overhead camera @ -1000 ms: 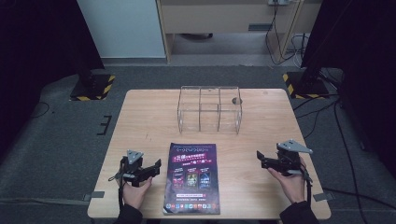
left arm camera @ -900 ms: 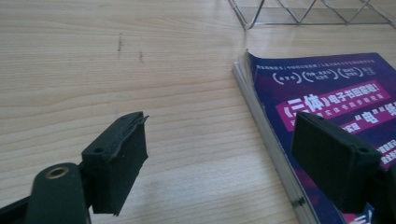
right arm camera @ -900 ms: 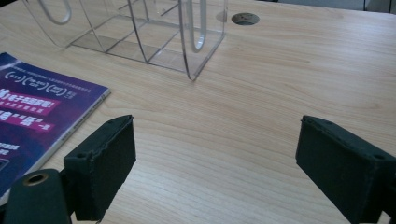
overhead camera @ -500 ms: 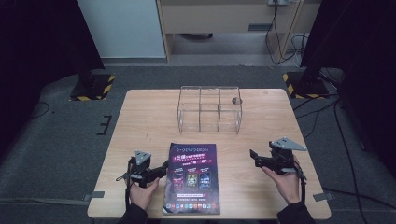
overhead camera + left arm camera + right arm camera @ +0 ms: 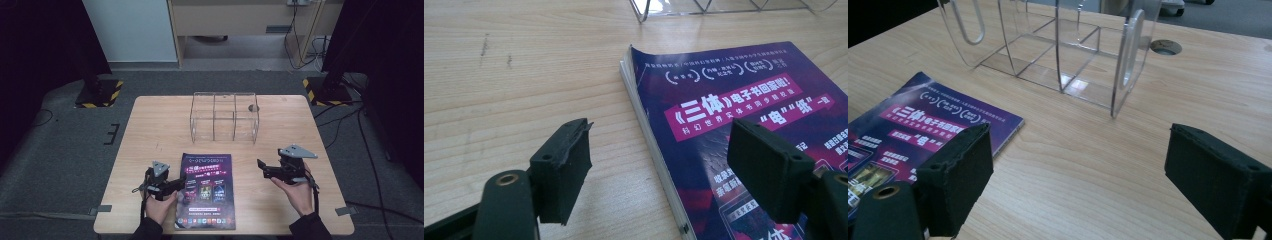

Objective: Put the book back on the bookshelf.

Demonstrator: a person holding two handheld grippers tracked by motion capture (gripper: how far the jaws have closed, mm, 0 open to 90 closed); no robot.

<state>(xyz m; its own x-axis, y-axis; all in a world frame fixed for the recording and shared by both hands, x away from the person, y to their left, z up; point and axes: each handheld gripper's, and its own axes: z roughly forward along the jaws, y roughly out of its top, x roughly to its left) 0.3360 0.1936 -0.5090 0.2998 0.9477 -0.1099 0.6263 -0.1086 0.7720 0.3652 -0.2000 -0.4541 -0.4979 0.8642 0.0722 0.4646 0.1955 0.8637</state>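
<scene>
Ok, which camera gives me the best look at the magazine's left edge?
The left gripper view: the magazine lies close, its stacked page edge and lifted top corner plain between the open jaws. The high view shows the whole cover small and flat; the right gripper view catches just its right part.

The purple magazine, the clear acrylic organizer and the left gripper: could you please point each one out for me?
purple magazine point(image 5: 206, 192), high view, on the middle of its cover.
clear acrylic organizer point(image 5: 1068, 82), right gripper view, on its floor panel.
left gripper point(image 5: 659, 167), left gripper view, midway between its open jaws.
</scene>
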